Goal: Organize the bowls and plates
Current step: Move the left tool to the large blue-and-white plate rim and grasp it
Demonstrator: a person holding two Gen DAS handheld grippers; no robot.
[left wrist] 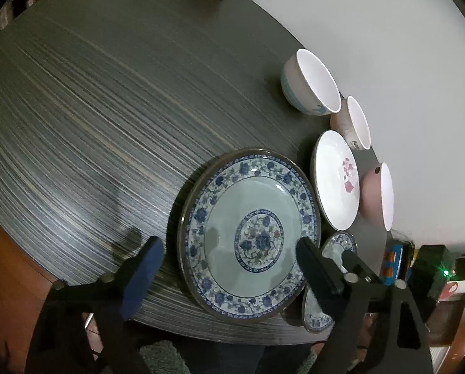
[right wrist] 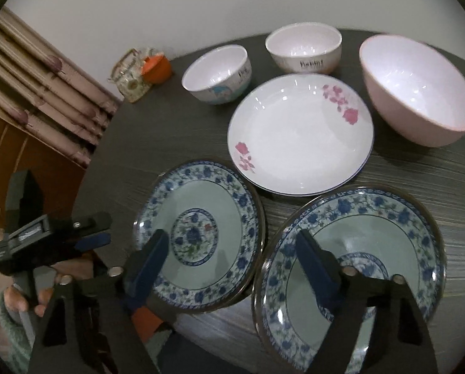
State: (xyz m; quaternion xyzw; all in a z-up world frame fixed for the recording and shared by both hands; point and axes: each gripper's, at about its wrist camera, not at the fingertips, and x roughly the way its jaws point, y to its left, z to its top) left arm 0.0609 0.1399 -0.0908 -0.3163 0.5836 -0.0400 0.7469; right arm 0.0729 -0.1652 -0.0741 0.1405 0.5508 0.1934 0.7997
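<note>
Two blue-flowered plates (right wrist: 198, 233) (right wrist: 351, 274) lie side by side; left tongs (left wrist: 229, 255) and right tongs (right wrist: 229, 249) gape, empty.

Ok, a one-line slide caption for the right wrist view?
Open right tool hovers between two blue-patterned plates; rose plate and three bowls sit behind.

Two patterned plates (right wrist: 198, 233) (right wrist: 351, 268) side by side in front; flowered plate (right wrist: 297, 137) behind; bowls (right wrist: 216, 74) beyond.
</note>
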